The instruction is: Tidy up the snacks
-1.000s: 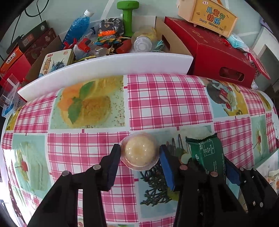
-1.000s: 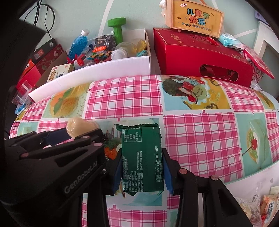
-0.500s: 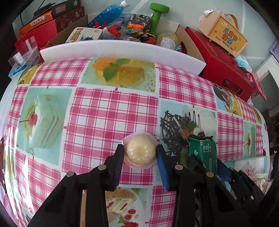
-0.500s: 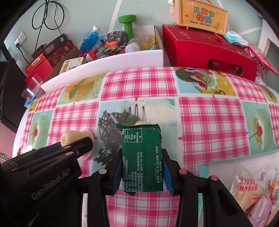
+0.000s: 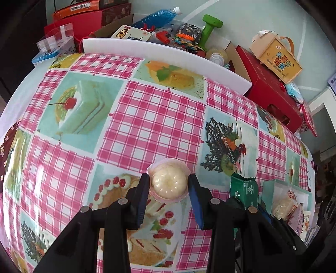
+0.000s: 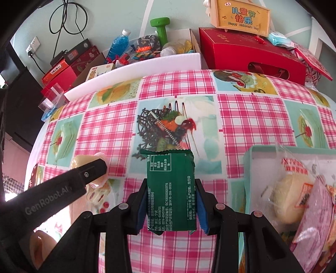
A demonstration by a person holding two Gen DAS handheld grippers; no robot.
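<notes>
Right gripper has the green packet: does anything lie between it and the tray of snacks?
Nothing visible does. The green packet is clamped in the right gripper, and only bare checked tablecloth separates it from the near wall of the pale green tray to its right.

We see the left gripper [image 5: 169, 184] above the tablecloth [image 5: 147, 117] with the jelly cup [image 5: 169, 181] between its pads; to its right, the right gripper [image 6: 171, 201] carries the snack packet [image 6: 171, 191] between its pads; right of that packet stands a tray [image 6: 250, 155] with wrapped snacks [image 6: 294, 195] in it; behind the tablecloth's far edge lies a foam board [image 5: 163, 52]; behind it, a box of toys [image 6: 147, 52]; right of that, a gift box [image 6: 252, 54] with a small carton [image 6: 241, 16] on top.
</notes>
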